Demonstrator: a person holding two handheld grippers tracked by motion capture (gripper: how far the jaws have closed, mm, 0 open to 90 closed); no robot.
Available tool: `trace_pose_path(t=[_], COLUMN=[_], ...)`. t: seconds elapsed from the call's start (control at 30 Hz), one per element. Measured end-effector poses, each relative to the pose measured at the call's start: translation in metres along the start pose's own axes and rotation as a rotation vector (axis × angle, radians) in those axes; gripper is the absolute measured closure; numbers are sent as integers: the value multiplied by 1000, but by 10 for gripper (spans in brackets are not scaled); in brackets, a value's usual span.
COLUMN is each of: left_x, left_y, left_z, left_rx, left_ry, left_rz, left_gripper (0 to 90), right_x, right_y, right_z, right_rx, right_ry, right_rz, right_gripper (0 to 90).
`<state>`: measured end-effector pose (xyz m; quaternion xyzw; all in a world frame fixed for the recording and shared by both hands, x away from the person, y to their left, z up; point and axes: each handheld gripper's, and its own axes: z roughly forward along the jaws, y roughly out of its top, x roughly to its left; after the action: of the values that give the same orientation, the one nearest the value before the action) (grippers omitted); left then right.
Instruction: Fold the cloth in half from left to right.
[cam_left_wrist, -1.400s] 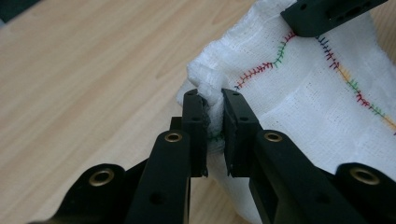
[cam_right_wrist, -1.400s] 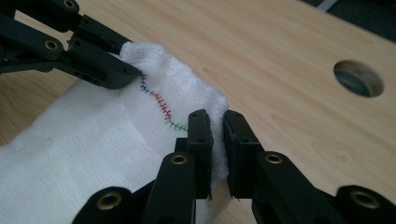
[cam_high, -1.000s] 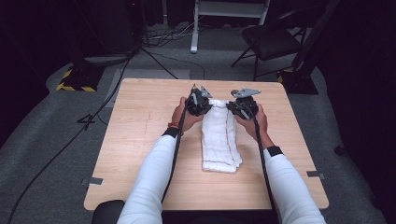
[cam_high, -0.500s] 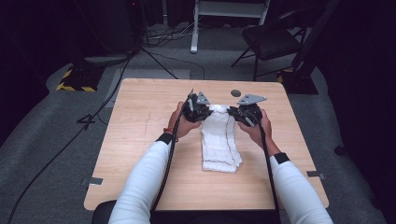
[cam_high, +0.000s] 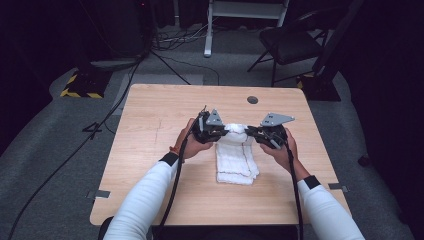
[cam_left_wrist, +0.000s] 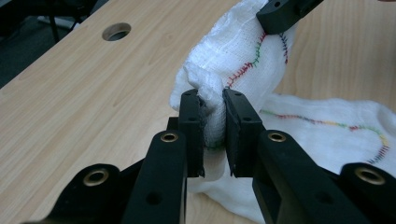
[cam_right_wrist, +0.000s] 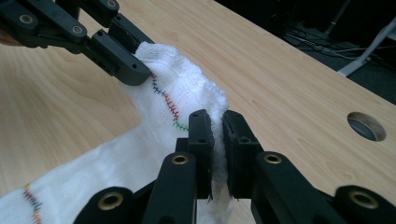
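Note:
A white woven towel (cam_high: 235, 161) with a multicoloured stitched line lies lengthwise on the wooden table (cam_high: 160, 115). Its far end is lifted and bunched between the two grippers. My left gripper (cam_high: 226, 132) is shut on the left corner of that end; in the left gripper view the pads (cam_left_wrist: 194, 116) squeeze a fold of the towel (cam_left_wrist: 243, 60). My right gripper (cam_high: 248, 132) is shut on the right corner, with cloth (cam_right_wrist: 177, 88) pinched between its jaws (cam_right_wrist: 218, 121). Each gripper view also shows the other gripper's jaw tip on the towel, the right one (cam_left_wrist: 285, 11) and the left one (cam_right_wrist: 126, 70).
A round hole (cam_high: 252, 100) sits near the table's far edge. Bare wood lies left and right of the towel. Beyond the table, on the dark floor, are a chair (cam_high: 295, 42), cables and a yellow-black striped block (cam_high: 80, 87). Tape marks (cam_high: 100, 194) flank the table.
Both grippers have come toward the person with the towel's far end, which has lifted off the table and now arches back over the rest of the towel.

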<state>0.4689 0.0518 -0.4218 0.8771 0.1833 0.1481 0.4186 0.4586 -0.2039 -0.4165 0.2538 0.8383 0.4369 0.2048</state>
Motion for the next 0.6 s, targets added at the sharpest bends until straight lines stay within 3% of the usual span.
trace_pose_path(t=[0.1, 0.3, 0.6], left_x=[-8, -19, -34], left_y=[-3, -12, -19], left_z=[-3, -6, -8], left_rx=[2, -11, 11], left_ry=[-14, -45, -83], left_rz=[22, 24, 63], left_gripper=[781, 780, 801], right_x=[5, 11, 23], right_y=[-4, -13, -22], right_z=[-4, -12, -23], right_rx=[3, 3, 4], right_ry=[17, 50, 95], right_rz=[-9, -14, -30], right_gripper=[829, 830, 830])
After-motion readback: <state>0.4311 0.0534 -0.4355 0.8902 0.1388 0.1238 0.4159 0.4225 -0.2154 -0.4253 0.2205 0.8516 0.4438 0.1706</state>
